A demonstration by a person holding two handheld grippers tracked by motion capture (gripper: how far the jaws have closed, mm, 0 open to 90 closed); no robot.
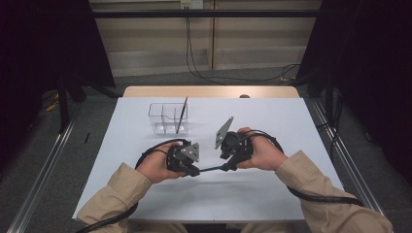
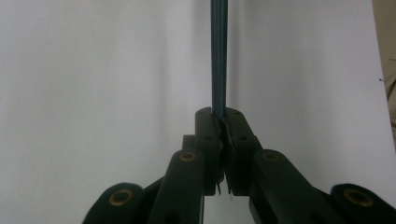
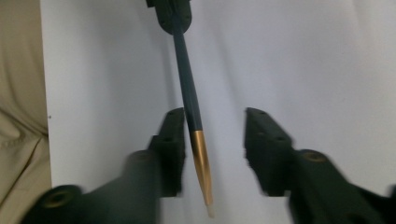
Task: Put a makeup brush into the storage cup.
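High view: left tongs [image 1: 194, 171] clamped on pen [image 1: 212, 168], right tongs [image 1: 227, 166] apart around it, hands level.

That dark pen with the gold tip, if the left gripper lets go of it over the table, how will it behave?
The pen is probably stiff: clamped at one end by the left gripper, it runs straight, without sag. Its round, slim barrel would likely roll on the smooth white table. It looks light, and its glossy surface may slip between the open right gripper.
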